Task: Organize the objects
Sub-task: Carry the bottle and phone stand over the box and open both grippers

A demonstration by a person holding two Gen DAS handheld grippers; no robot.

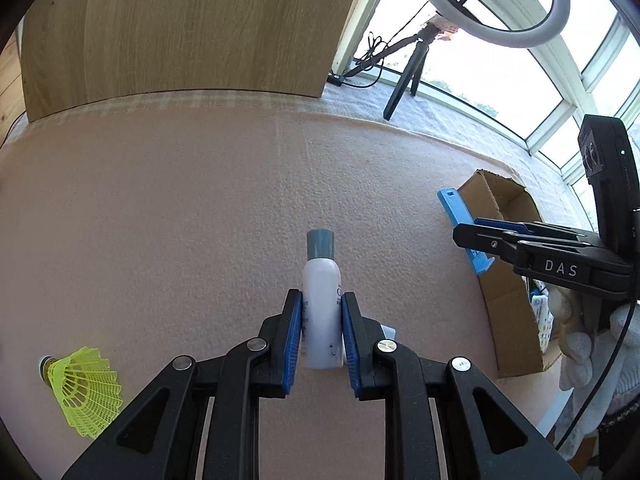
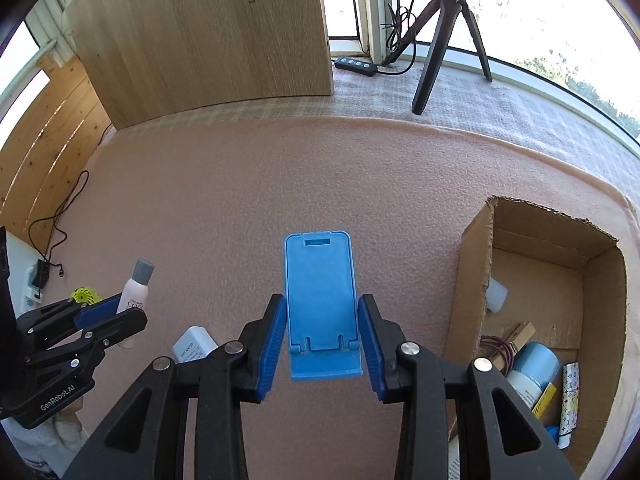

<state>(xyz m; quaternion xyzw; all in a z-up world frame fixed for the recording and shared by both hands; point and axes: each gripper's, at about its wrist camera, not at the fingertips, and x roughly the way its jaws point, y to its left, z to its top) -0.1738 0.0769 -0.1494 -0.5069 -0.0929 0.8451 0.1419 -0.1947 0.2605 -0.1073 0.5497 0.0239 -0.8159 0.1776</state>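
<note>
Pink foam matting (image 1: 180, 208) is spread below windows. The white bottle (image 1: 322, 312), cap toward frame top, is clamped by the left gripper (image 1: 321, 330); the blue phone stand (image 2: 322, 304), lengthwise up-frame, is clamped by the right gripper (image 2: 322, 344).

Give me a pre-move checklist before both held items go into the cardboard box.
1. Left hand-held gripper closed on the white plastic bottle with grey cap: ok.
2. Right hand-held gripper around the blue plastic phone stand: pads flank it, contact cannot tell.
3. Open brown cardboard box within view: ok.
4. Free floor space in the box: ok, far end bare.
5. Yellow plastic shuttlecock left out on the mat: not ok.
</note>
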